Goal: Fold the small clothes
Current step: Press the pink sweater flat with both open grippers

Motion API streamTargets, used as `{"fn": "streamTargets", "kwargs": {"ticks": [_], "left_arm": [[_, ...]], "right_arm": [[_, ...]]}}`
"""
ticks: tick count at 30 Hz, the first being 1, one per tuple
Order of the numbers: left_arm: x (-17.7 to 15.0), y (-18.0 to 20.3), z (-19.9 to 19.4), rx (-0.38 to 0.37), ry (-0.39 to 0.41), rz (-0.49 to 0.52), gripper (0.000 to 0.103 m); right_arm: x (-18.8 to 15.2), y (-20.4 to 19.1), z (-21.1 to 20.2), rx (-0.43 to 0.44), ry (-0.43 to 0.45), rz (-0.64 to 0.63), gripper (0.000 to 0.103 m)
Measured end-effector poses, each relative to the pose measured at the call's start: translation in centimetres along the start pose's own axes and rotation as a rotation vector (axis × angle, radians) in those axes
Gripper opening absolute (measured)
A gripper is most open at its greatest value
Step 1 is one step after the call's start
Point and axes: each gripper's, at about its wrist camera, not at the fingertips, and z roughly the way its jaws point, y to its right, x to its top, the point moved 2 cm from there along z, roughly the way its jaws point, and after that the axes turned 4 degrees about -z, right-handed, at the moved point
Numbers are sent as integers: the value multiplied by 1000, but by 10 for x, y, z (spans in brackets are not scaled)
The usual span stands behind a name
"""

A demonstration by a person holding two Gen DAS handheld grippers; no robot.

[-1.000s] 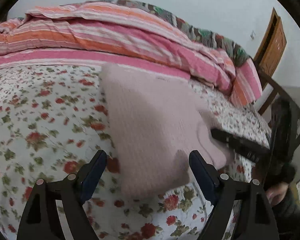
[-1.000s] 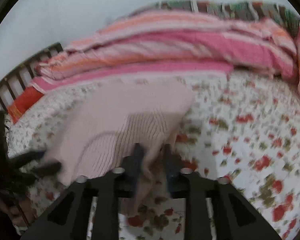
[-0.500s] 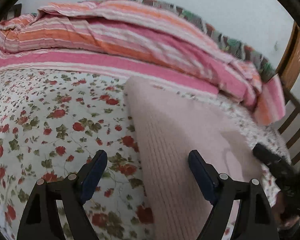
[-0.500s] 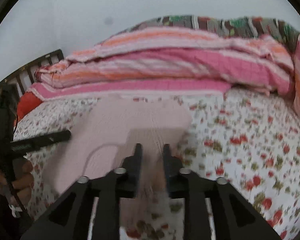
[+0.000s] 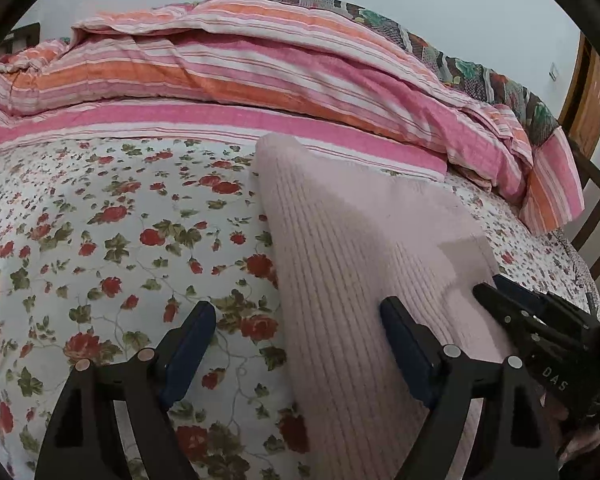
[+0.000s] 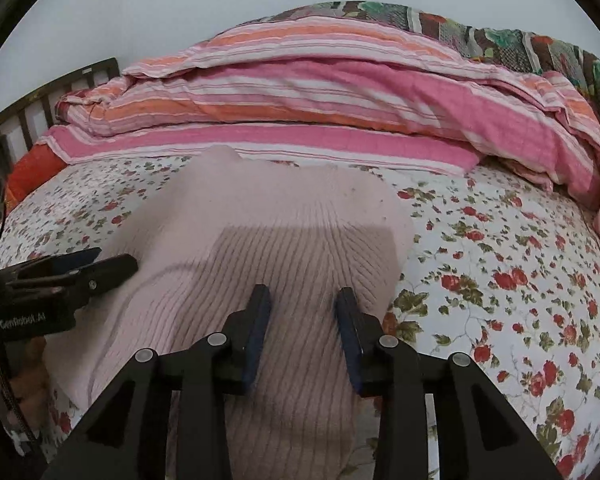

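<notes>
The right gripper (image 6: 302, 312) has just been opening its jaws; they now stand partly apart over the pink knit (image 6: 268, 248), the ribbed cloth lying between and below them with no pad pressing on it, so I judge it let go. The left gripper (image 5: 296, 330) has its jaws wide, one over the floral sheet (image 5: 100, 240) and one over the knit's left edge, holding nothing. The knit lies flat on the bed as a long, narrow shape, its far end touching the striped quilt (image 5: 260, 92). It looks folded lengthwise at least once, though I cannot see the layers. Probably left: a crosswise fold to make a compact bundle, then smoothing.
</notes>
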Motion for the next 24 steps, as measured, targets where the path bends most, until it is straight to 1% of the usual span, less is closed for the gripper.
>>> {"fn": "streamTargets", "kwargs": {"ticks": [7,15,18,24], "left_arm": [[-2,3,-3,22,21,17,85],[-3,6,-5,31,33,26,85],[-3,6,-8,30,42,27,85],[-3,4,-9,18,41,12,85]], "right_arm": [[-3,-8,1,-56,20,-12,33],[-3,-7,0,-55,24,5,34],[-2,-6,-2,-37,21,25,36],[11,0,-7,-2,-17,38,37]]}}
